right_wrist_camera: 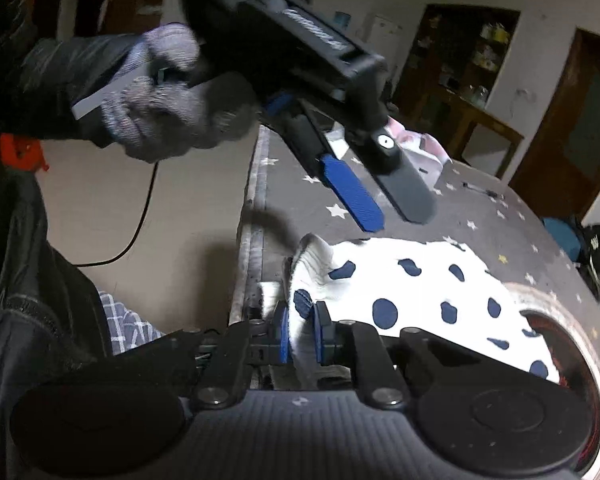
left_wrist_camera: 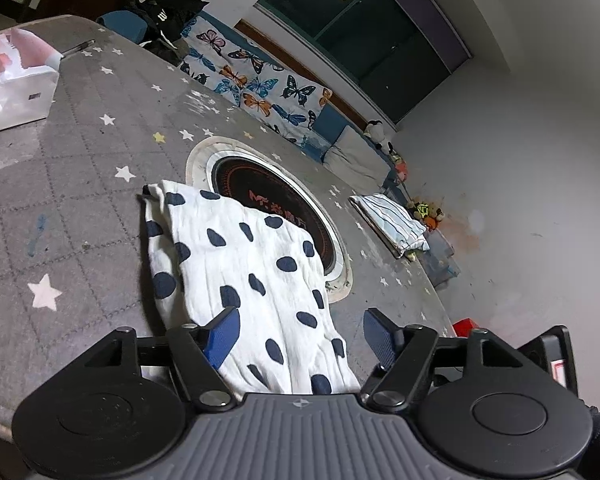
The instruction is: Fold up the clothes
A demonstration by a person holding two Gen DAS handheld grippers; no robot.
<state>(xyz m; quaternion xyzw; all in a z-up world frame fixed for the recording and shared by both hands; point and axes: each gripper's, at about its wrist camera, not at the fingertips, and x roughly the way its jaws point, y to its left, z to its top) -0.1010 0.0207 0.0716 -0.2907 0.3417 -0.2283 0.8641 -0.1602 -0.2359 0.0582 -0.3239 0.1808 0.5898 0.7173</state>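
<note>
The spotted cloth (left_wrist_camera: 240, 264) lies on the tabletop (left_wrist_camera: 80, 184) with its long axis running away from both grippers, its near corner pinched by the right gripper (right_wrist_camera: 302, 330), while the left gripper (left_wrist_camera: 300, 336) hangs spread above it, grasping nothing.

Spotted garment (left_wrist_camera: 240, 264) on table (left_wrist_camera: 80, 184), partly over round inset (left_wrist_camera: 276, 208); folded cloth (left_wrist_camera: 392, 220) beyond, bag (left_wrist_camera: 16, 80) far left.
</note>
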